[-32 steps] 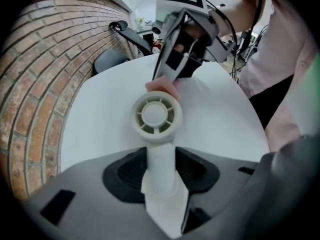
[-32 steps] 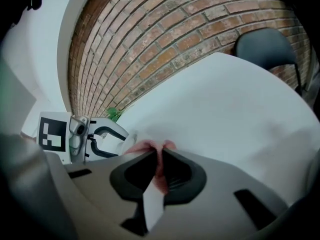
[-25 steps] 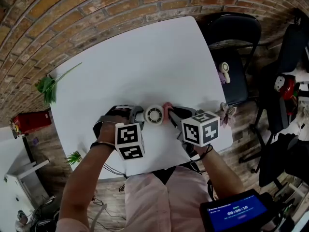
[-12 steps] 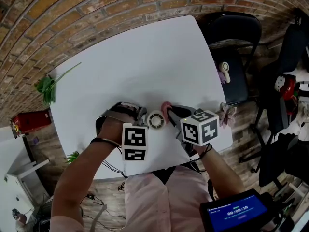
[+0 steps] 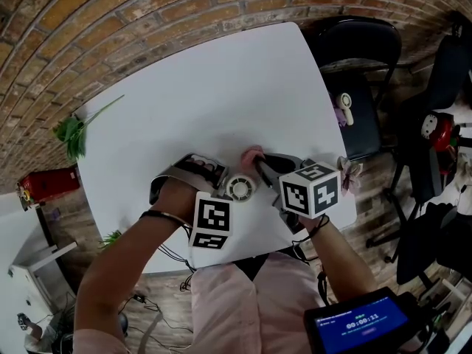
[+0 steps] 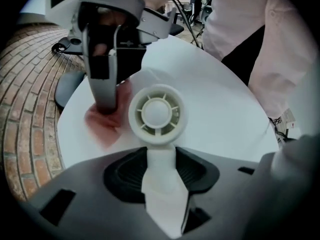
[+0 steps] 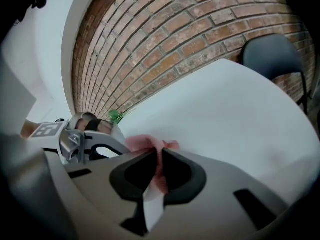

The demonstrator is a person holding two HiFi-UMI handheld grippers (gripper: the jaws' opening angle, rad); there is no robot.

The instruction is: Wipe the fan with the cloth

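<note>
White tabletop with rounded corners, bare apart from the work near its front edge. Brick wall runs along the far side, wood floor shows below the near side.

Left gripper points down, its jaws clamped on the handle of a small white fan. The fan's round grille faces up at the head view and sits close to the tabletop's near edge. Can't tell if the fan rests on the tabletop.

Right gripper is angled down, its jaws clenched on a pink cloth. In the right gripper view the cloth bunches out past the jaw tips. The left gripper view shows that jaw tip pressing the cloth onto the tabletop just beside the fan's head. Contact between cloth and fan is unclear.

Person in a pink shirt stands at the near edge.

Room:
- black chair off the right corner, with another small fan on its seat
- green plant by the left edge
- red object on the floor at left
- lit screen at lower right
</note>
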